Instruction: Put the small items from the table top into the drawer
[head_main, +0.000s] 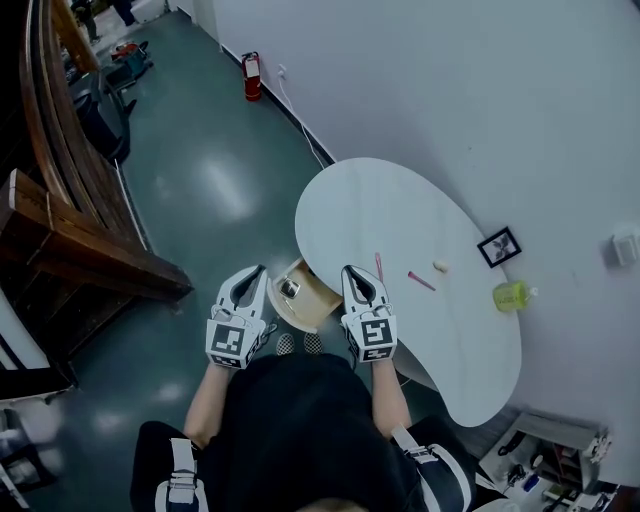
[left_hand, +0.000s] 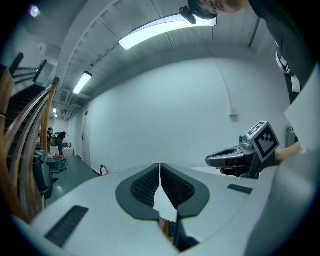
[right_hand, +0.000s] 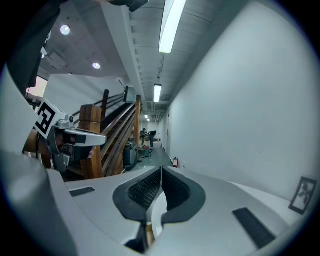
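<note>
On the white kidney-shaped table (head_main: 370, 205) lie a pink pen (head_main: 379, 266), a second pink stick (head_main: 421, 281), a small cream piece (head_main: 440, 266) and a yellow-green item (head_main: 511, 296). A wooden drawer (head_main: 312, 300) stands pulled out at the table's near edge, with a small dark item (head_main: 290, 288) inside. My left gripper (head_main: 258, 271) hangs left of the drawer, shut and empty. My right gripper (head_main: 350, 272) is over the table's near edge, right of the drawer, also shut and empty. In the gripper views the left pads (left_hand: 150, 185) and the right pads (right_hand: 147, 189) meet with nothing between them.
A black picture frame (head_main: 499, 246) stands near the wall on the table. A wooden staircase (head_main: 70, 230) runs along the left. A red fire extinguisher (head_main: 252, 76) stands by the far wall. Cluttered shelves (head_main: 545, 460) sit at the bottom right.
</note>
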